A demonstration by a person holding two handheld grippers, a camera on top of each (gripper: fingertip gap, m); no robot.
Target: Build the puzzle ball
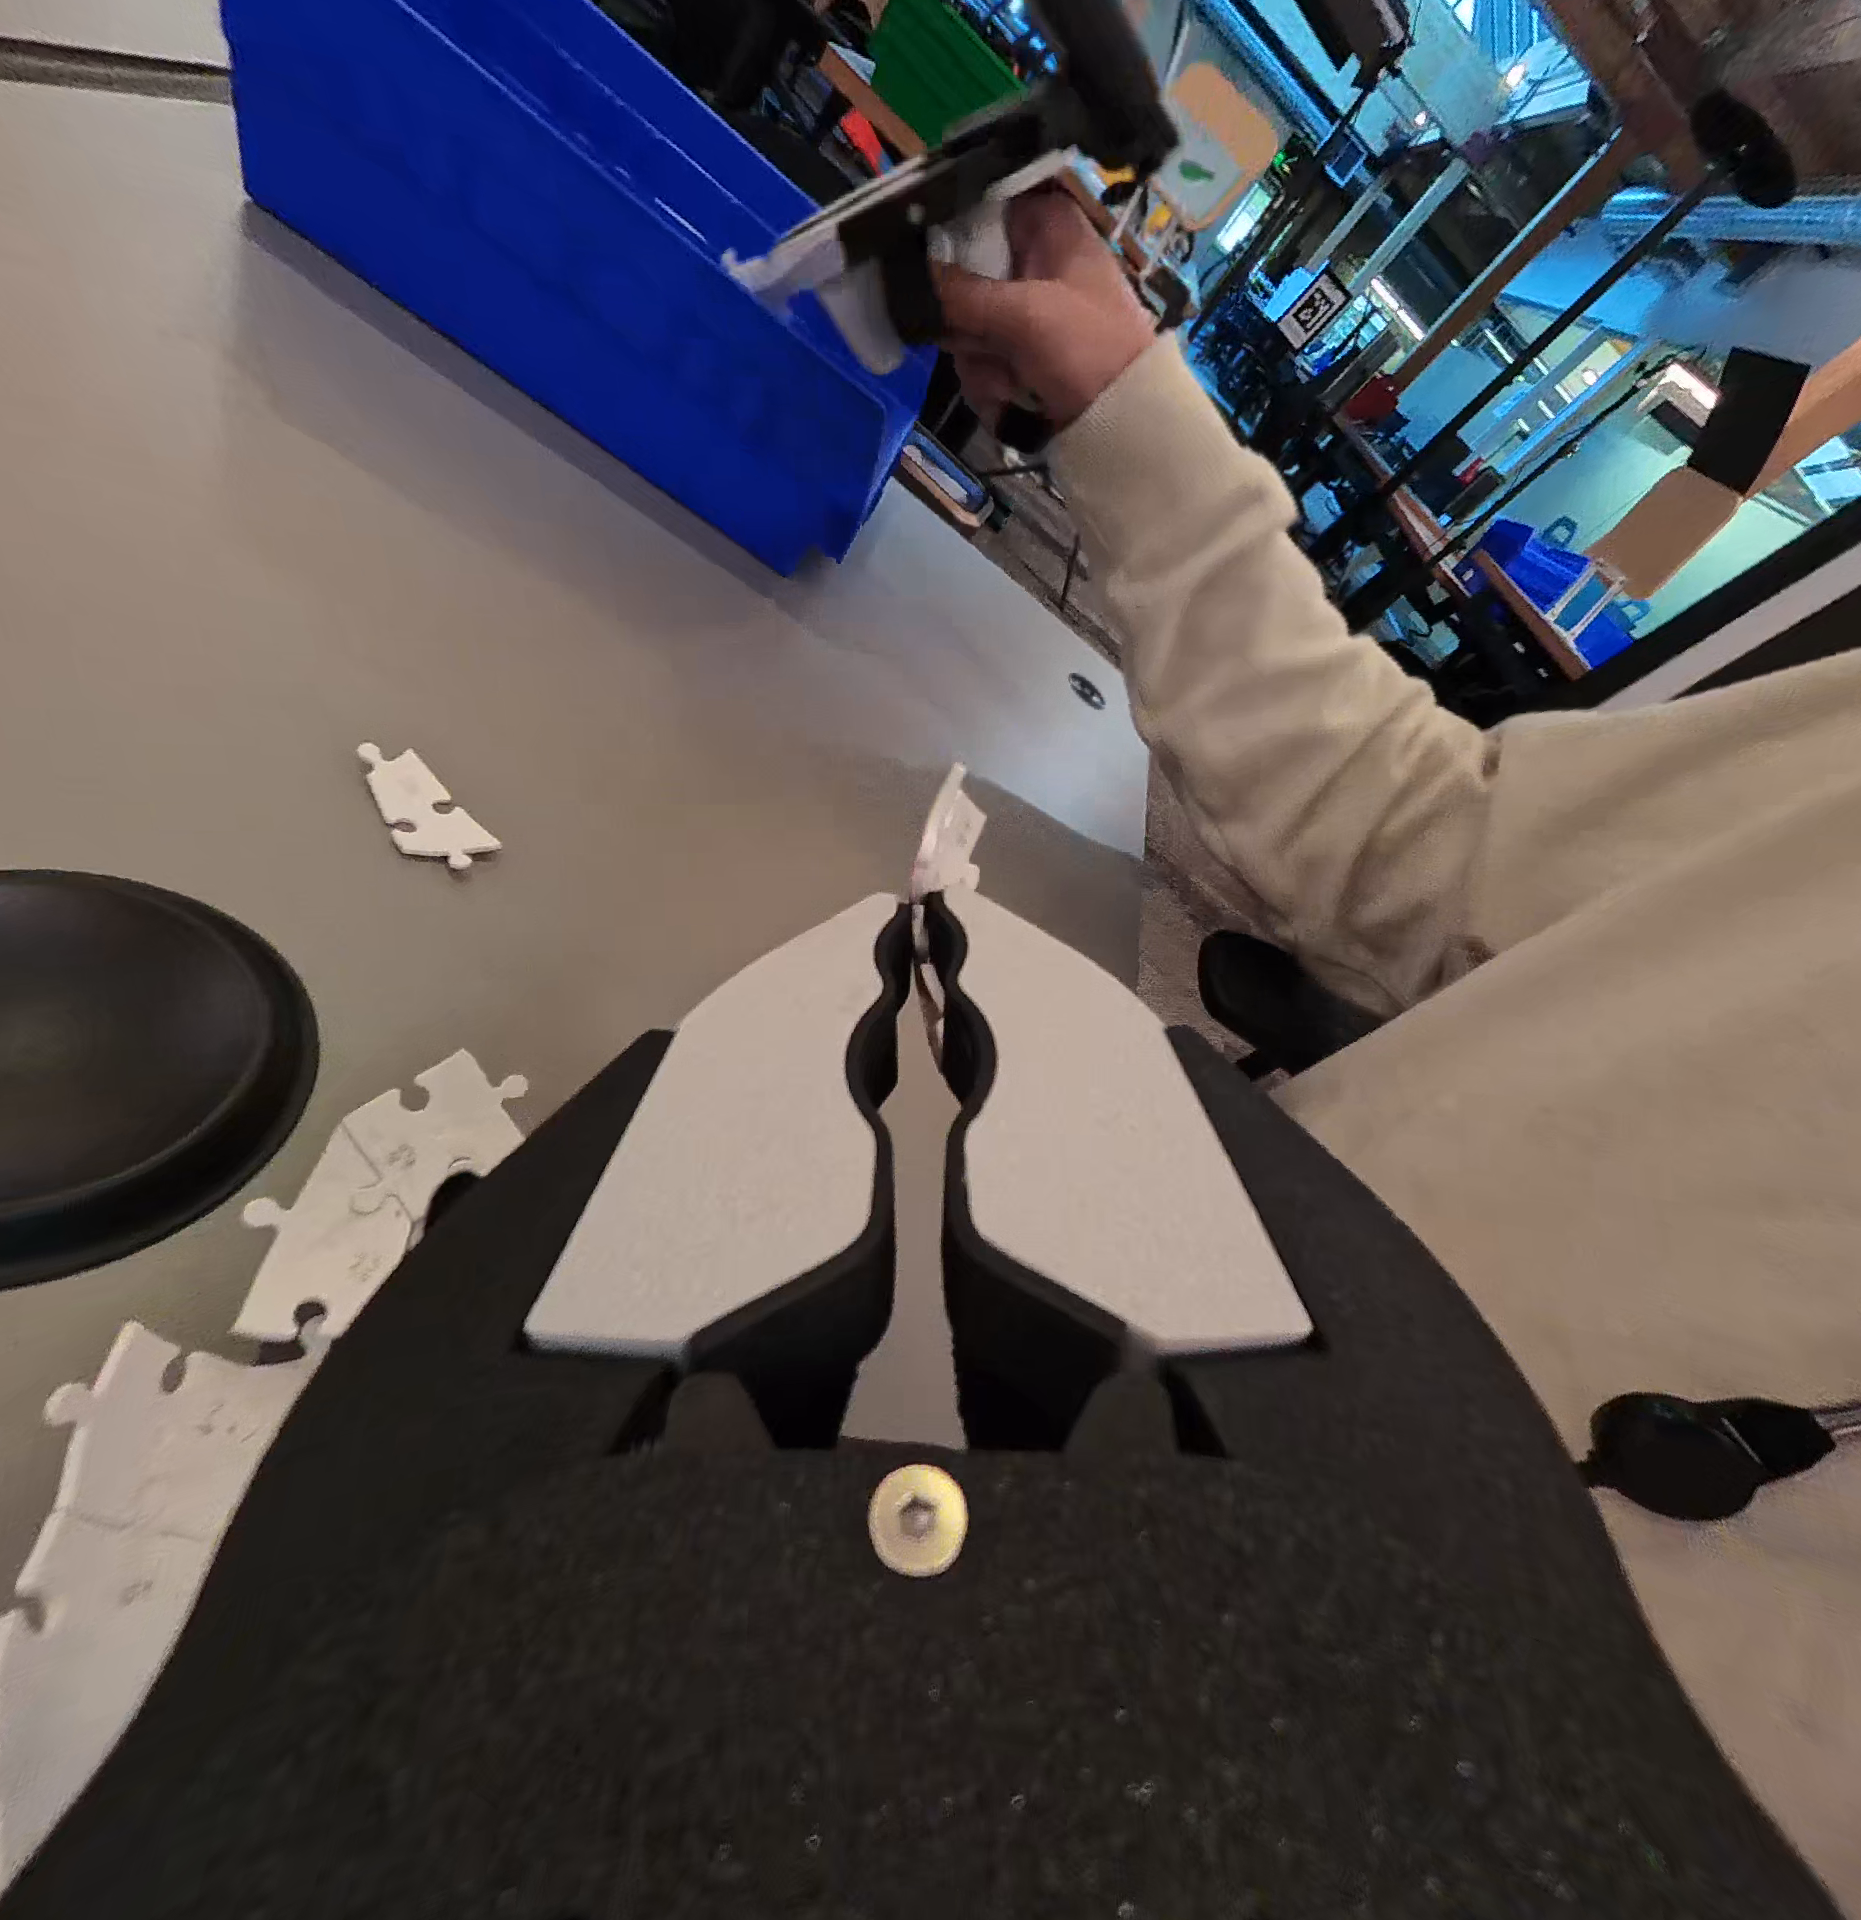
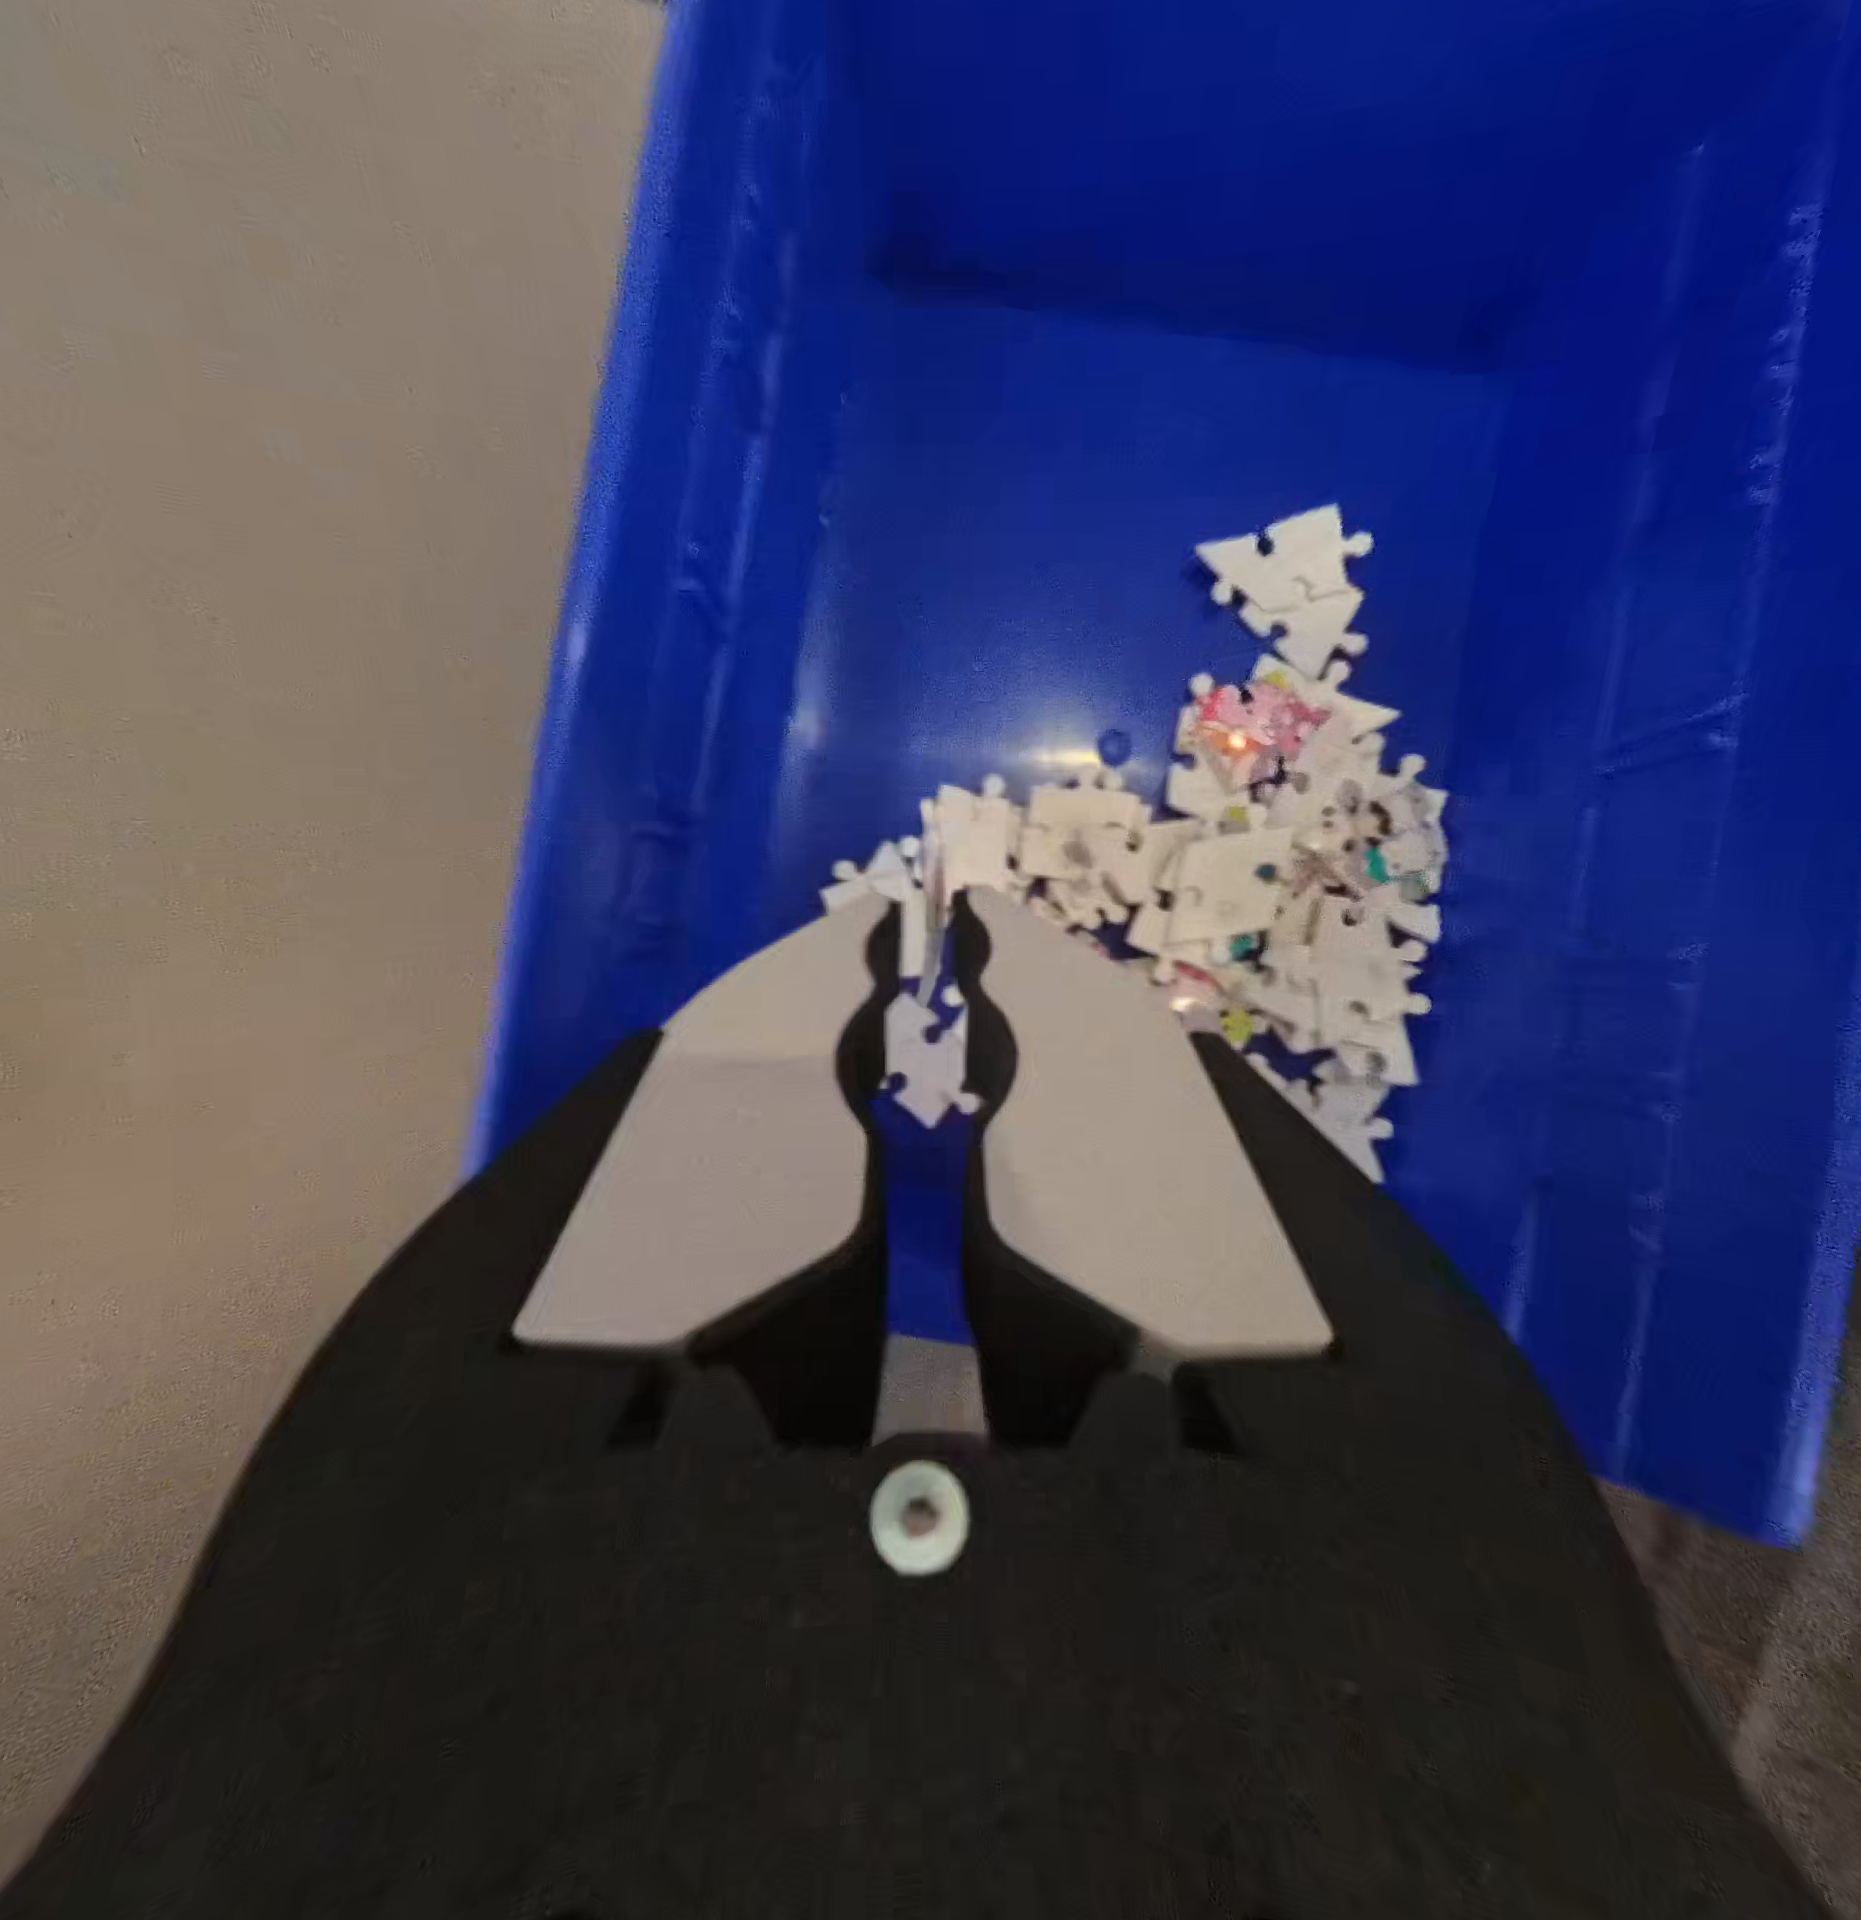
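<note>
My work surface is a plain grey table (image 1: 282,540). Resting directly on it are a blue plastic bin (image 1: 552,270) at the far side, a round black dish (image 1: 105,1060) to my left, one loose white puzzle piece (image 1: 427,805), and a joined white puzzle section (image 1: 209,1382) just beside the dish.

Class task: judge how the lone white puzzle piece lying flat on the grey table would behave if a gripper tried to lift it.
The lone puzzle piece looks thin and flat, so probably light, and hard to get fingers under. It likely slides on the smooth table when pushed.
</note>
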